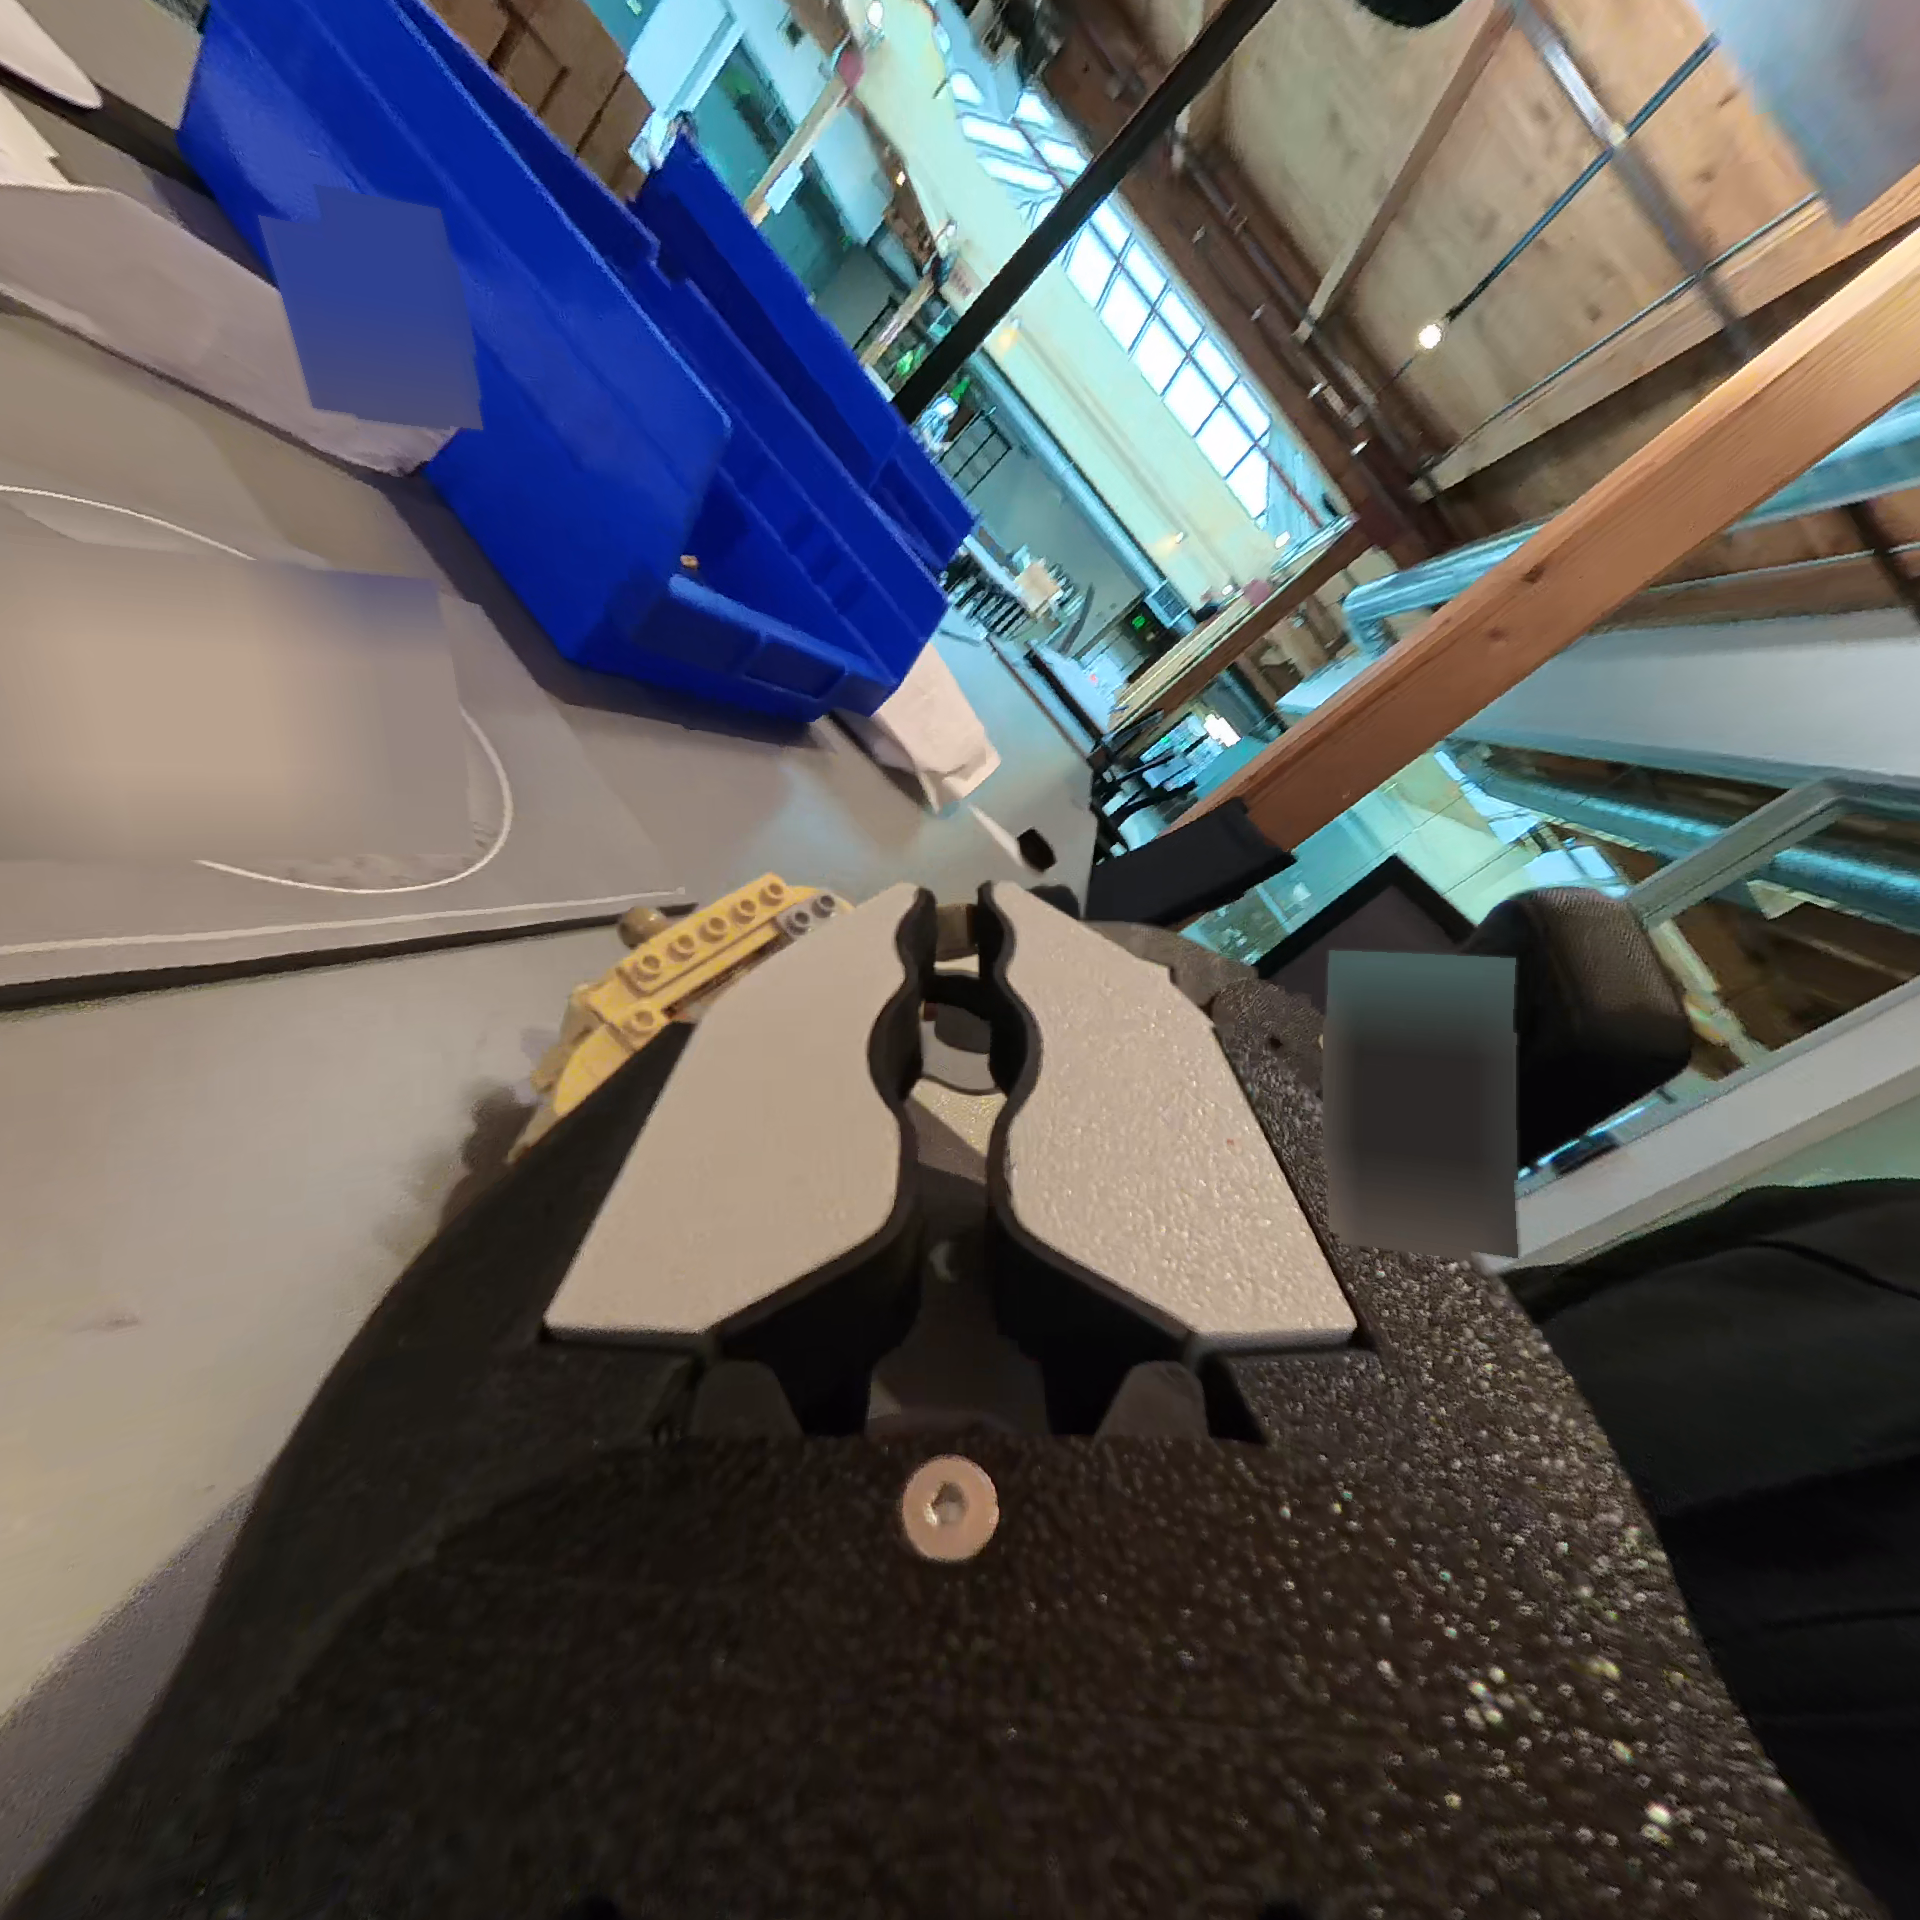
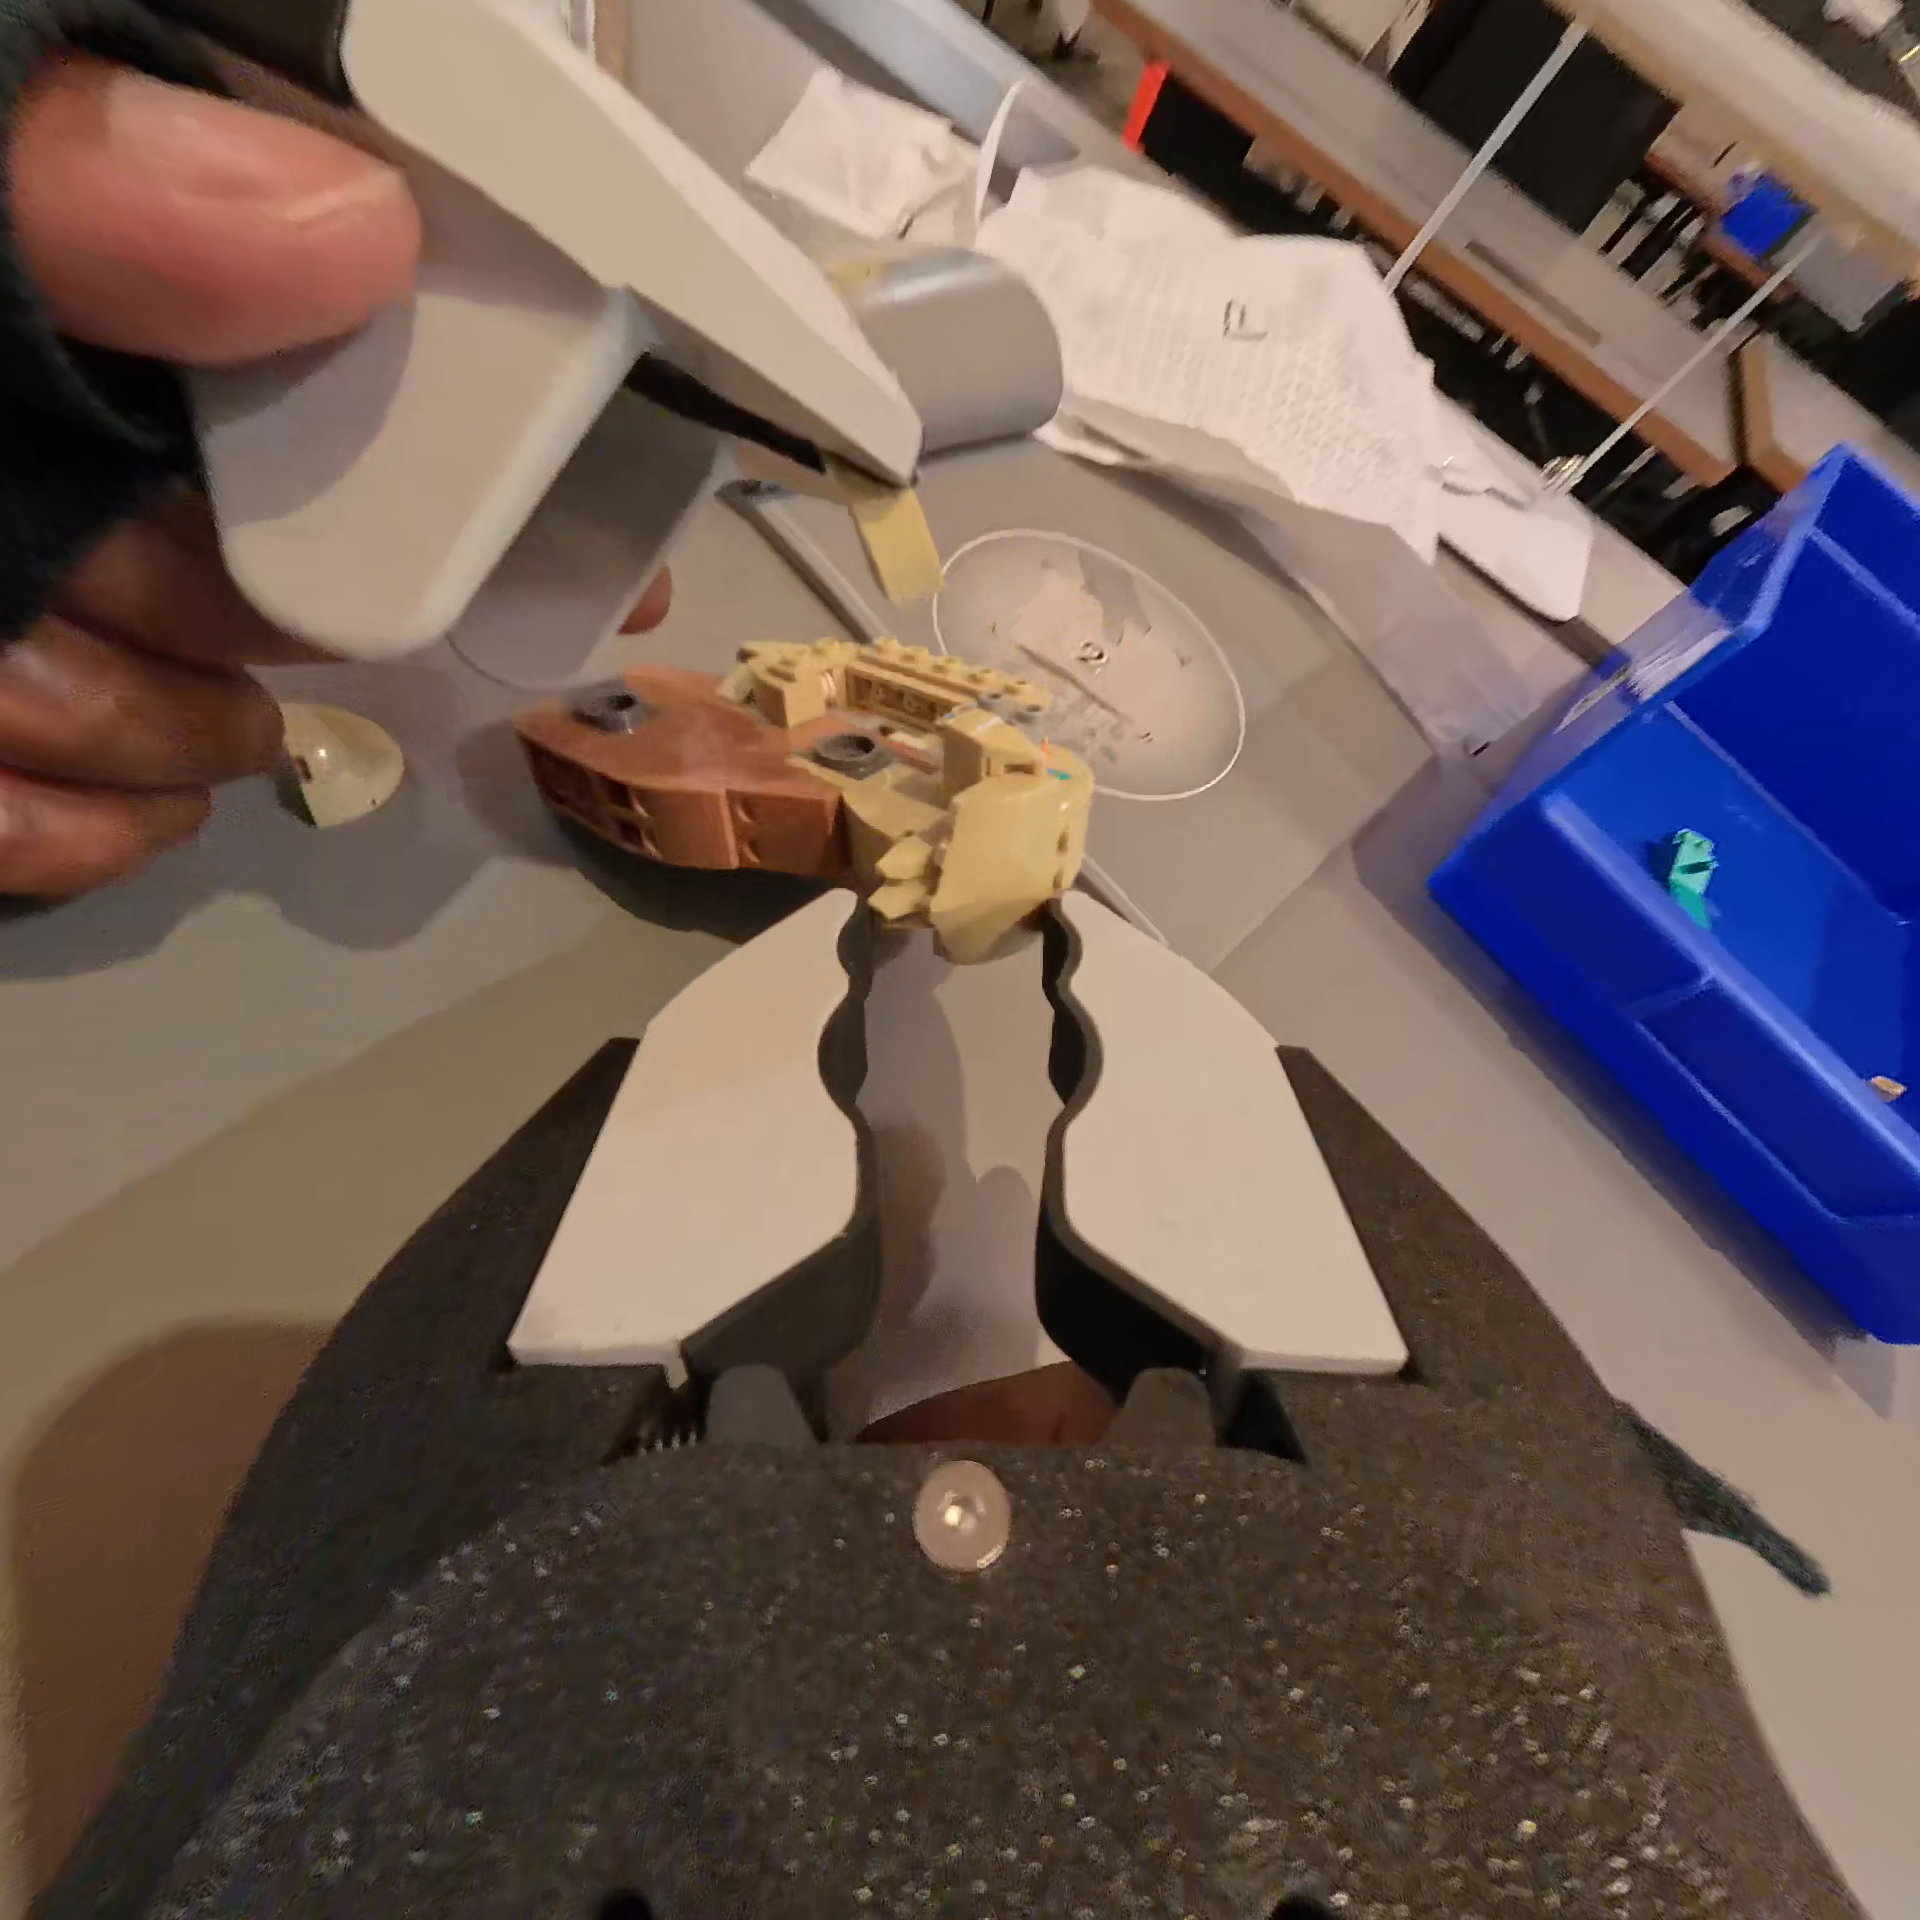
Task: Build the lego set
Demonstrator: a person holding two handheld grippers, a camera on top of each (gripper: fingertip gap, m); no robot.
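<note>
**Brick ship half in bits, tongs on both ends**

Right gripper first, since it's closest to the lens. Its two fingers are set around the tan end of the brick model, and both tips look to be pressed on it, though some blur is there. The model is sat on the grey table, just beside a white circle drawn on the mat.

The left gripper, carried in a hand, is hung above the model with its jaws nearly closed on a small flat tan piece, which is clear of the model.

Progress-wise, as far as can be judged: one piece is off and up in the air, a pale dome piece is lying loose to the side, and a green bit is already sat in the blue bin. Most of the build is in one lump.

Looks-wise, a brown hull with a tan studded back end and two dark grey round pieces on top can be seen. Crumpled papers are piled behind.
</note>
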